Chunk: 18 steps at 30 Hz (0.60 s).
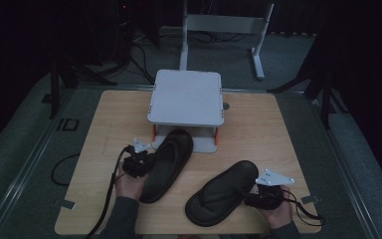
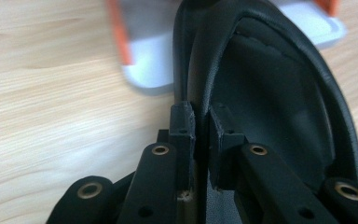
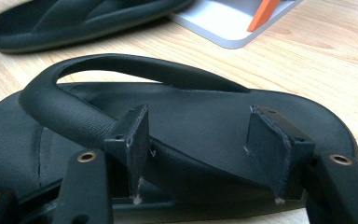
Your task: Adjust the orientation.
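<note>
Two black sandals lie on the wooden table [image 1: 258, 129]. The left sandal [image 1: 168, 163] points its toe under a white stand [image 1: 186, 97]. My left gripper [image 1: 146, 163] sits at that sandal's left side. In the left gripper view this gripper [image 2: 201, 128] is shut on a thin black band of the left sandal [image 2: 279, 102], strap or rim I cannot tell. The right sandal [image 1: 223, 193] lies slantwise near the front edge. My right gripper [image 1: 252, 196] is at its heel side. In the right gripper view this gripper [image 3: 205, 154] is open, astride the right sandal's strap [image 3: 74, 116], pads apart from it.
The white stand has orange posts [image 3: 263, 11] and a low base [image 2: 154, 65] with the left sandal's toe on it. Cables trail from both grippers over the table's front edge. A metal frame [image 1: 224, 25] stands on the floor beyond the table.
</note>
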{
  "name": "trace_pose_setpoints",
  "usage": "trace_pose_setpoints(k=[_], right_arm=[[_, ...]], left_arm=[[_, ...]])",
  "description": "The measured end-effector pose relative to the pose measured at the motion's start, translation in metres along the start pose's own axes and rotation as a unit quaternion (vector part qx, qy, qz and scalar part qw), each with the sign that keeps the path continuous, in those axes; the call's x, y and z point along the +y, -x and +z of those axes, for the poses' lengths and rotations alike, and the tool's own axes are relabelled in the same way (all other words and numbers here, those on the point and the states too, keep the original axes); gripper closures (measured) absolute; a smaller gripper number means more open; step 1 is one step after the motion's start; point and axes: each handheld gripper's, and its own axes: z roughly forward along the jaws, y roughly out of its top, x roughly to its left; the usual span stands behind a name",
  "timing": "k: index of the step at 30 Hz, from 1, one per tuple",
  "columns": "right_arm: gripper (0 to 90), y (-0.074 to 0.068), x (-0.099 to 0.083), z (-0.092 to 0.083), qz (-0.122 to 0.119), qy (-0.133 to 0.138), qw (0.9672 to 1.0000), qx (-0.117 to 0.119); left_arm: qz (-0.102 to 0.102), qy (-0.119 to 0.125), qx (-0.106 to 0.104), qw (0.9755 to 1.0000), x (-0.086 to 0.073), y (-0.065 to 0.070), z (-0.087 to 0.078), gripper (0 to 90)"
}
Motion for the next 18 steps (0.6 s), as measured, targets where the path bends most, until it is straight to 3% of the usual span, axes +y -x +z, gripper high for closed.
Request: trace_pose_setpoints(k=[5, 7, 8, 13, 16, 18], right_arm=[[38.9, 0.0, 0.0, -0.001, -0.003, 0.0, 1.0, -0.001], [38.9, 0.0, 0.0, -0.002, -0.003, 0.003, 1.0, -0.002], [38.8, 0.001, 0.0, -0.002, -0.003, 0.003, 1.0, -0.003], [38.9, 0.003, 0.001, -0.005, -0.005, 0.005, 0.9999, -0.009], [38.9, 0.009, 0.003, -0.005, 0.001, 0.007, 0.9999, -0.015], [38.9, 0.014, 0.005, -0.005, 0.002, 0.01, 0.9998, -0.019]], left_arm=[[-0.026, 0.009, -0.008, 0.9996, 0.003, 0.022, 0.012, 81.7], [-0.026, 0.011, -0.016, 0.9995, 0.003, 0.031, 0.014, 79.9], [-0.02, 0.017, -0.02, 0.9994, 0.003, 0.034, 0.014, 76.5], [0.018, 0.042, 0.022, 0.9987, 0.0, 0.046, -0.001, 51.3], [0.039, 0.053, 0.02, 0.9976, -0.007, 0.058, -0.016, 46.6], [0.054, 0.055, 0.001, 0.997, -0.013, 0.069, -0.024, 44.3]])
